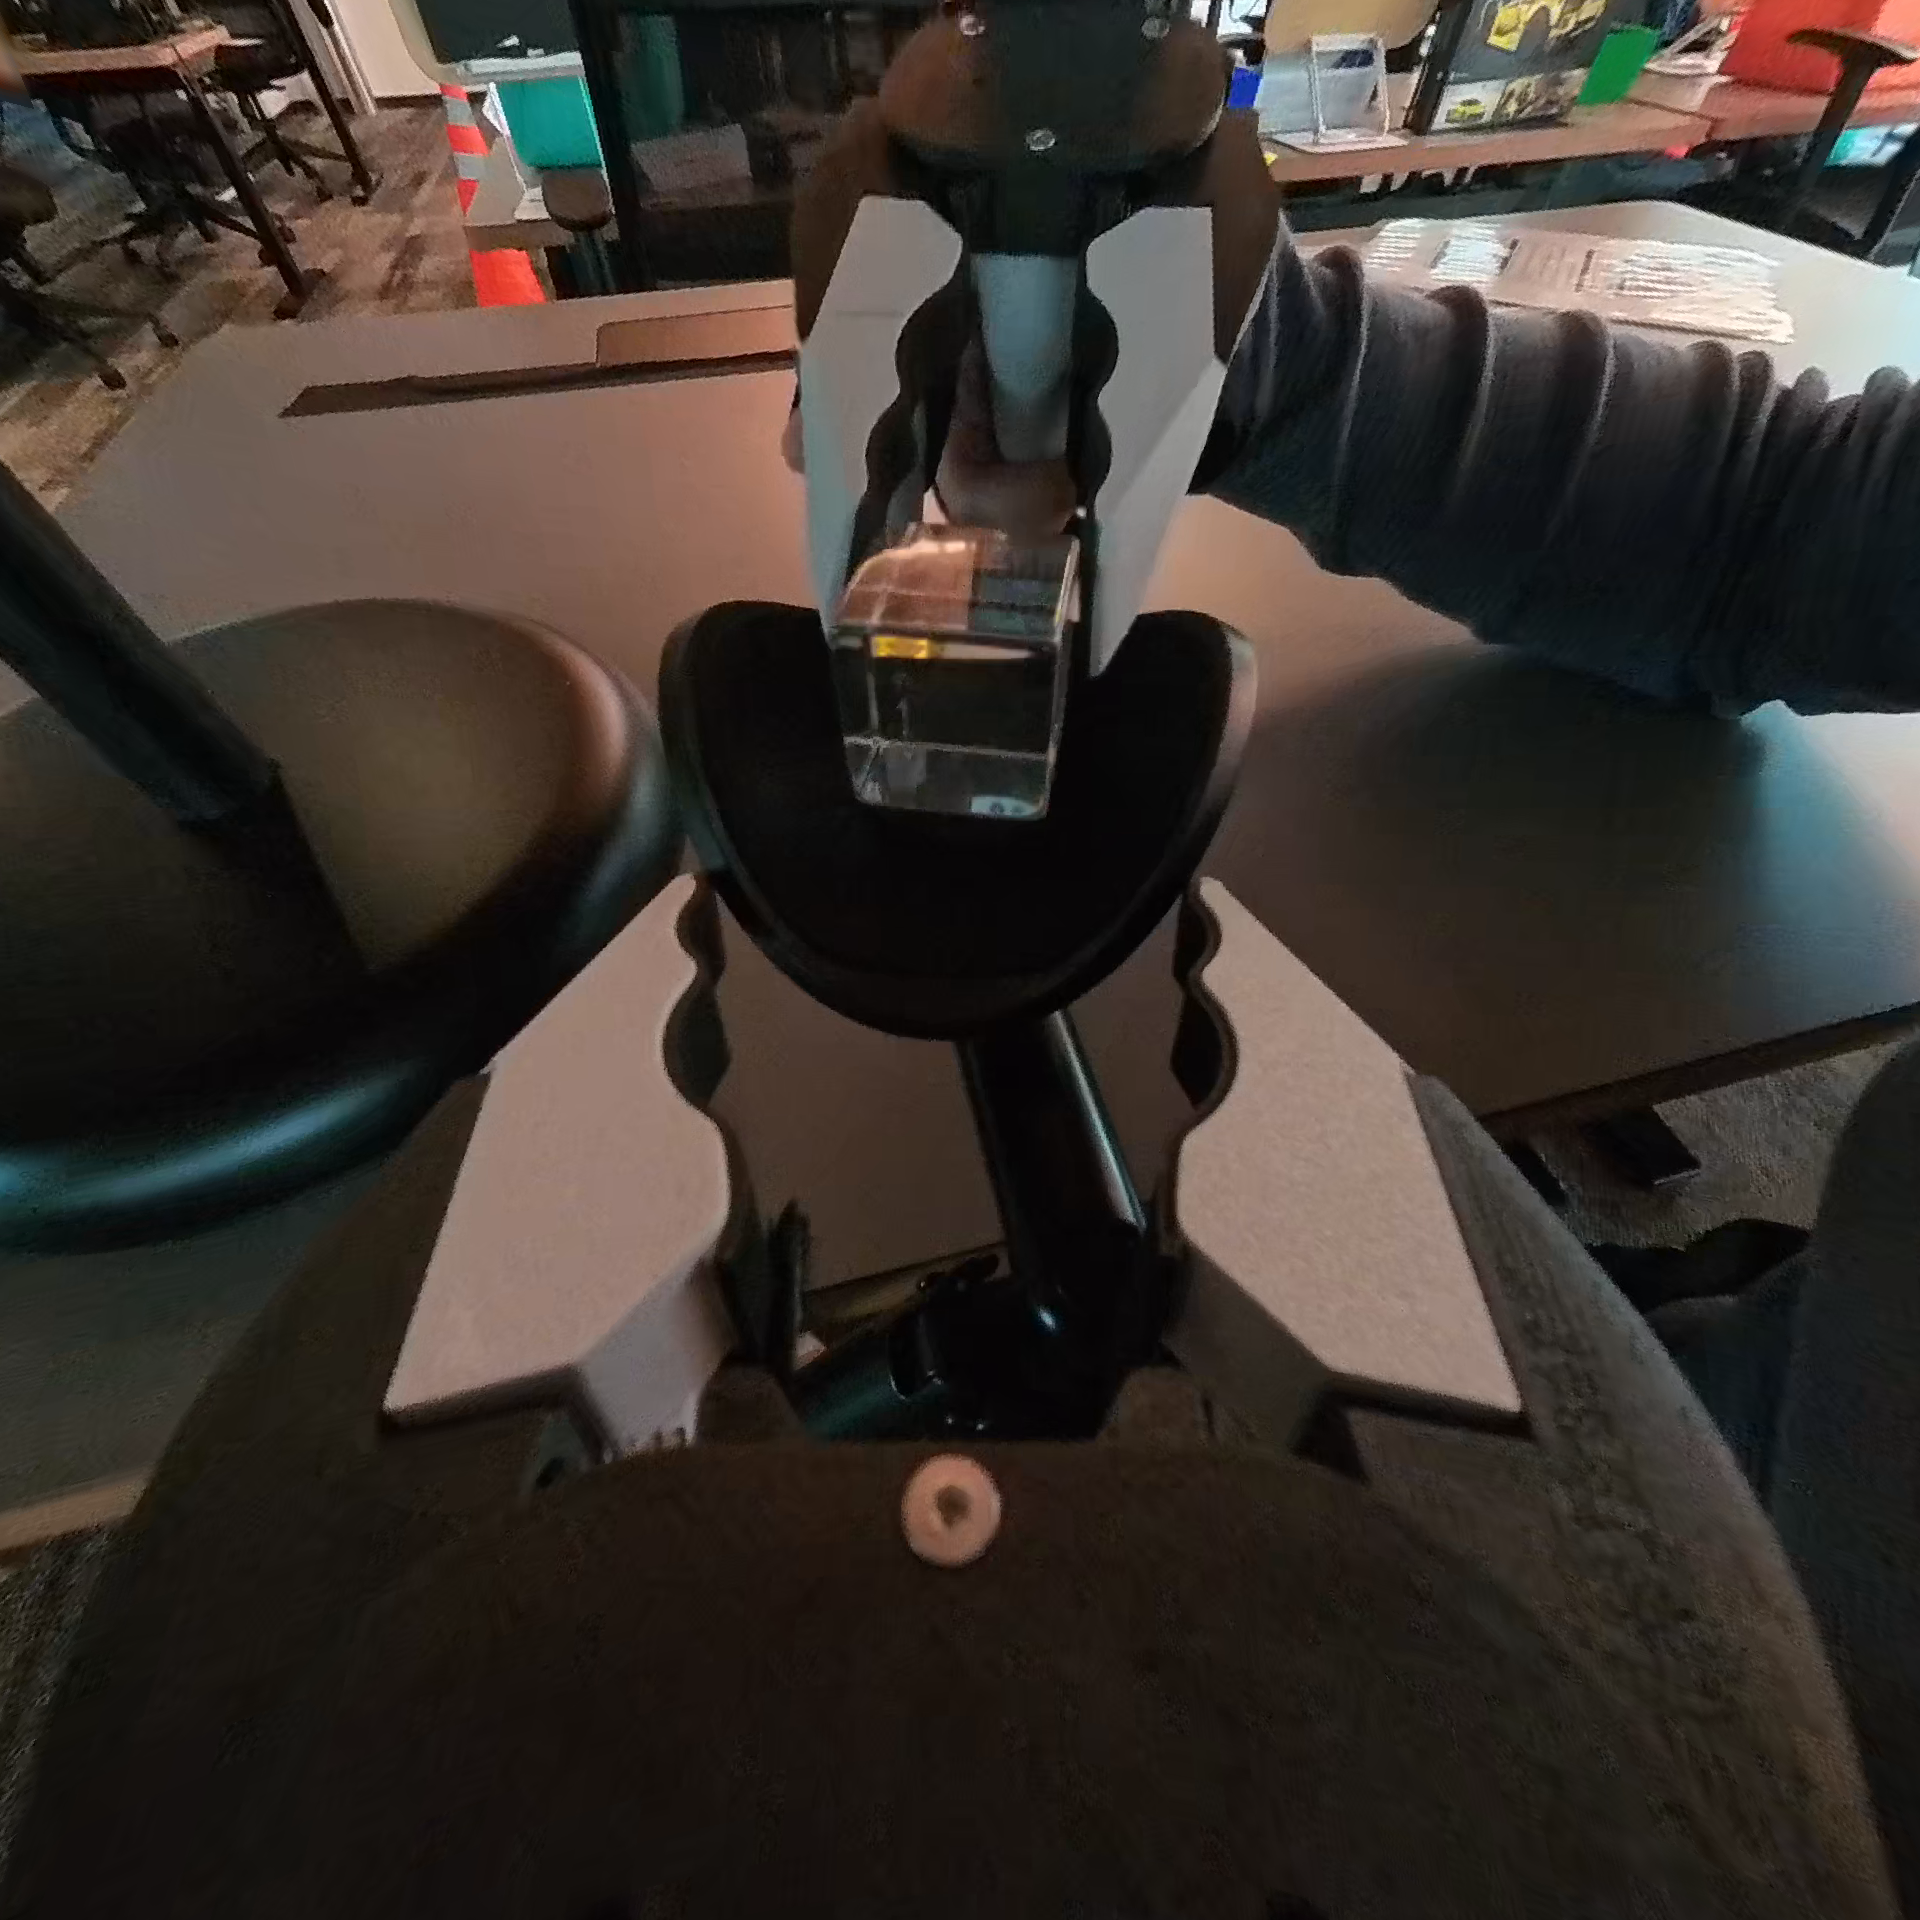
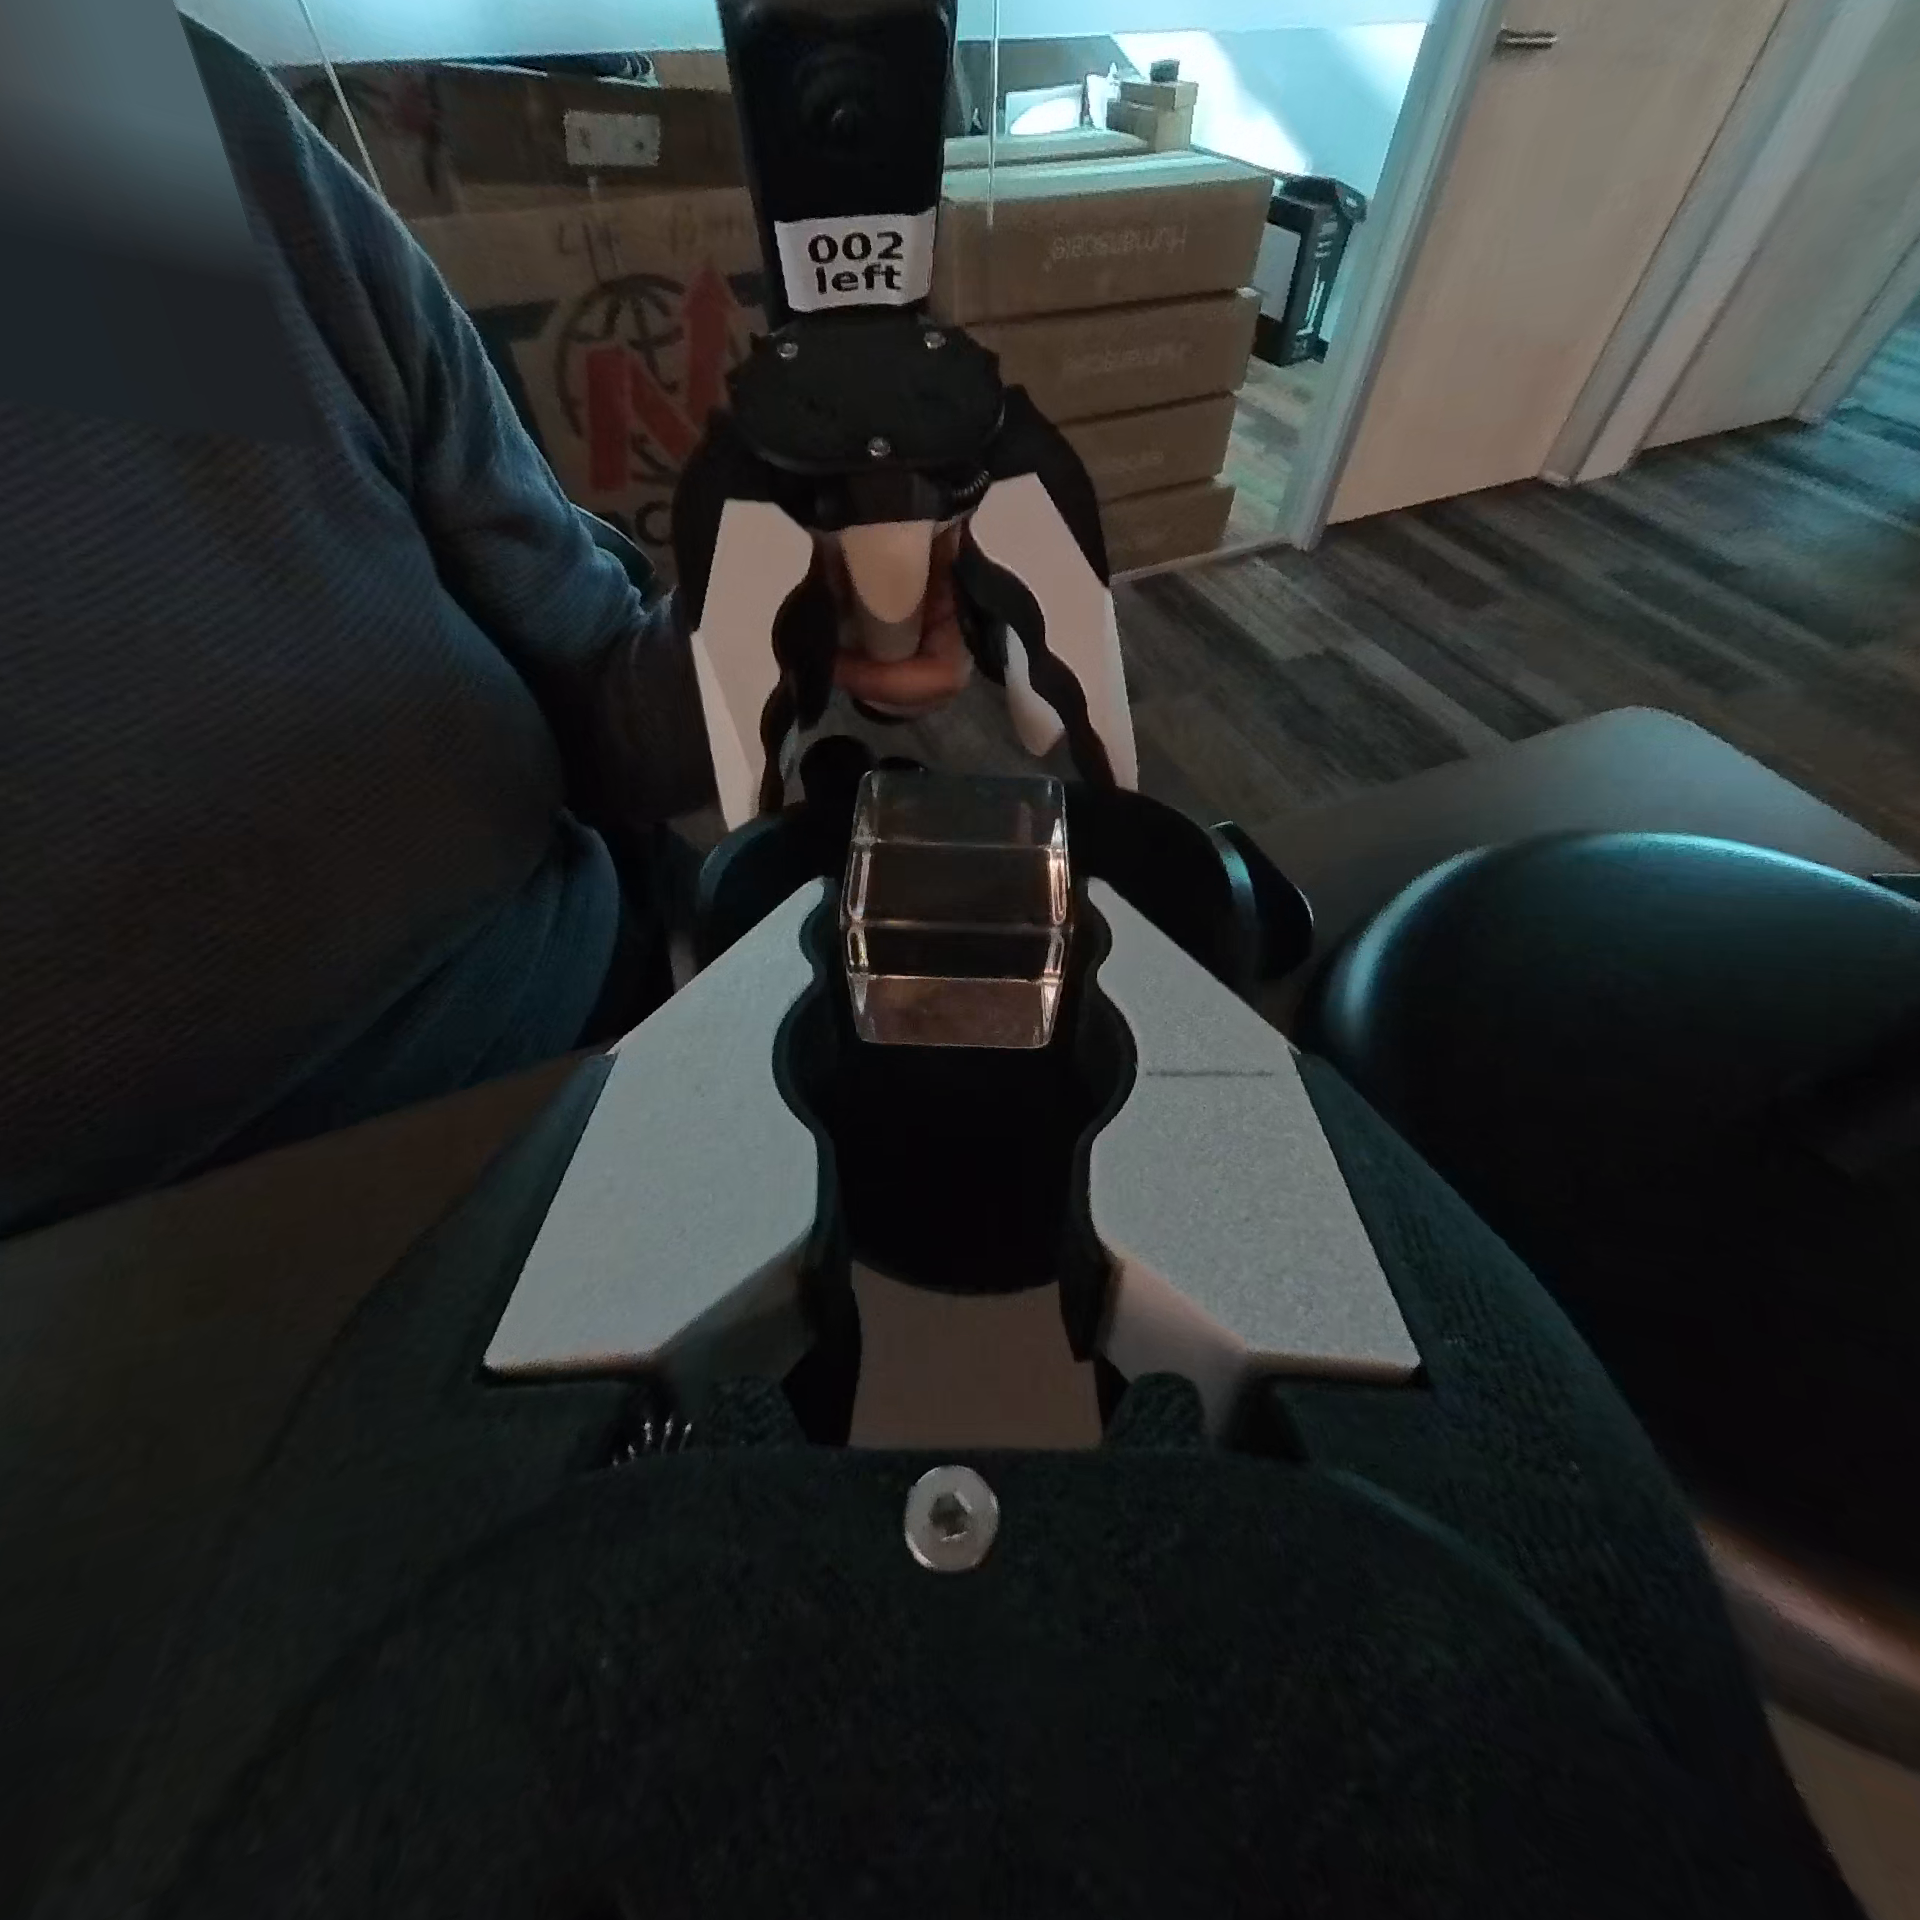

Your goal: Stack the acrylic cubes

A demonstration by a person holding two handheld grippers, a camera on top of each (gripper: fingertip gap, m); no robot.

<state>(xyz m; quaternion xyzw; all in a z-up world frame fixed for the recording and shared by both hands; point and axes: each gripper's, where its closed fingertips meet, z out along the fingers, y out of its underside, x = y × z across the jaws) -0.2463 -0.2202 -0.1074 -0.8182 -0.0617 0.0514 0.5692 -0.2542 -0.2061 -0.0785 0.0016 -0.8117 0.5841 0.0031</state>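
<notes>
My right gripper is shut on a clear cube, with both pads pressed on its sides. In the left wrist view the right gripper comes in from above and holds the cube over a black half-round holder on a black stem. My left gripper is wide open, with its fingers on either side of the holder's lower edge and the stem between them, unpressed. In the right wrist view the left gripper faces me, open, beyond the cube and holder.
A dark table lies under everything. A black domed object sits close at the left; it also shows in the right wrist view. A person's sleeve reaches in from the right. Cardboard boxes are stacked behind.
</notes>
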